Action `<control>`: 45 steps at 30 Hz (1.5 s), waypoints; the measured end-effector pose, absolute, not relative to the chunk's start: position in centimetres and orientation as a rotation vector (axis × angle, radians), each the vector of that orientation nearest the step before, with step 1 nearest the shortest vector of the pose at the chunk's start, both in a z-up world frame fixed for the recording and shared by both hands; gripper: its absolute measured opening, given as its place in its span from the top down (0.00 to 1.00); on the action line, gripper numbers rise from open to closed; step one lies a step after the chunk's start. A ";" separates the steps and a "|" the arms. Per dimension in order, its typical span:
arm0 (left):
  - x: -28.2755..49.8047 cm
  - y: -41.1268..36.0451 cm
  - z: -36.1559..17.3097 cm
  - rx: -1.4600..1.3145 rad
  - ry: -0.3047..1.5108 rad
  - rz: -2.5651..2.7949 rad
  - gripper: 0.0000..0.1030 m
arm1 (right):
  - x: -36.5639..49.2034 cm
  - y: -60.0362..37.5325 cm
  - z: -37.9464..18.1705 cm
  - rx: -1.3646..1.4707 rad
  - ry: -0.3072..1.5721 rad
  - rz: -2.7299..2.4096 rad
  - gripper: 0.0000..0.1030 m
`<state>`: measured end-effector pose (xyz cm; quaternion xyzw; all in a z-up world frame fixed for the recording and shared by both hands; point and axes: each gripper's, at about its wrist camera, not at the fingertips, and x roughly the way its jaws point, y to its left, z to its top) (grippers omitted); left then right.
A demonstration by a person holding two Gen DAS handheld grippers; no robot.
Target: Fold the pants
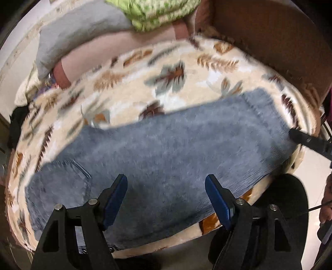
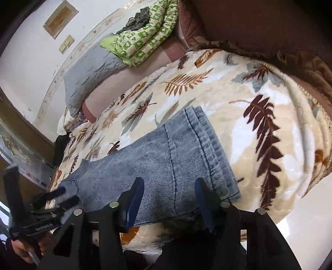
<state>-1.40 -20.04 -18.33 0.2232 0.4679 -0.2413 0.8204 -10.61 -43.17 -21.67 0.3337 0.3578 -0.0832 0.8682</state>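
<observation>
left hand-held gripper (image 1: 166, 182) agape | right hand-held gripper (image 2: 169, 187) agape | pants (image 2: 166, 155) flat on blanket (image 2: 259, 87)

Blue denim pants (image 2: 166, 157) flat on bed

Bed blanket (image 2: 244, 116): cream plush, printed with brown and grey leaves. Grey pillow (image 2: 91, 68): at the far end, by the white wall (image 2: 27, 52). Green-and-white quilt (image 2: 145, 39): folded, just beside the pillow, dark clothing (image 2: 137, 19) heaped on top. Brown headboard (image 2: 259, 27): along the bed's side.
</observation>
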 end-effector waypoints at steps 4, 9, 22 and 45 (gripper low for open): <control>-0.6 -20.1 -22.1 0.475 1.103 -0.519 0.25 | -10.4 -43.9 -23.6 0.735 0.768 -0.171 0.50; -1.1 -19.4 -24.0 0.476 1.141 -0.538 0.21 | -11.3 -44.3 -23.6 0.722 0.797 -0.178 0.64; -0.5 -18.6 -20.8 0.444 1.096 -0.515 0.21 | -15.4 -48.1 -24.3 0.915 0.730 -0.210 0.53; 1.8 -15.9 -21.9 0.341 1.170 -0.498 0.18 | -13.2 -47.1 -22.7 0.937 0.687 -0.300 0.75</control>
